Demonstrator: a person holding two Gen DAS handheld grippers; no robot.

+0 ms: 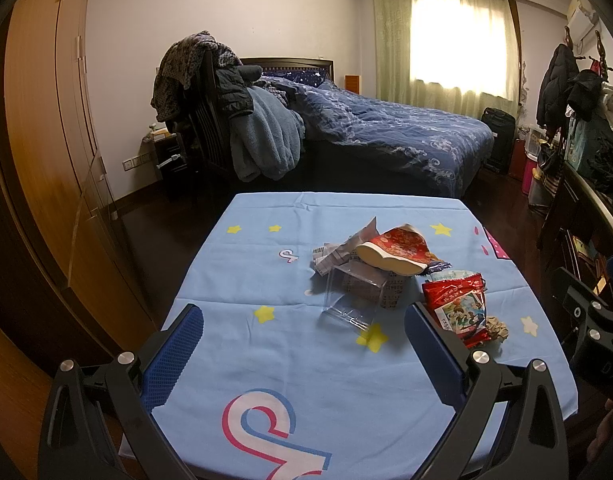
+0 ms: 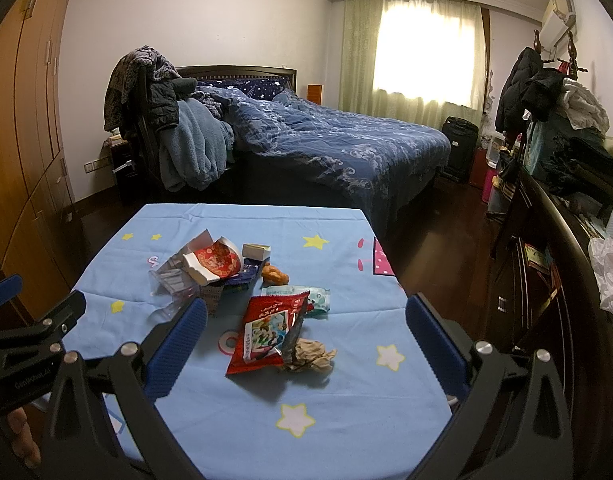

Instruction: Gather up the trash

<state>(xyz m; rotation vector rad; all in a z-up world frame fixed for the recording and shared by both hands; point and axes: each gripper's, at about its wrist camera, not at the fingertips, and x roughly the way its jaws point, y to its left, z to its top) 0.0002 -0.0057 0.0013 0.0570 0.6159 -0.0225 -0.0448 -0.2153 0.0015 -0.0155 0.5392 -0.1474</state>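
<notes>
trash heap (image 2: 242, 292) mid-table (image 2: 346, 412) (edges bare)

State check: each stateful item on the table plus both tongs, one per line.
left tongs: open, empty, above the cloth
right tongs: open, empty, red snack bag between the fingers' line of sight
red snack bag: torn open, lying flat
brown paper wad: crumpled, touching the bag
clear plastic box: lying tilted on its side
red paper bowl: tipped over on the pile
tissue pack: lying flat
</notes>
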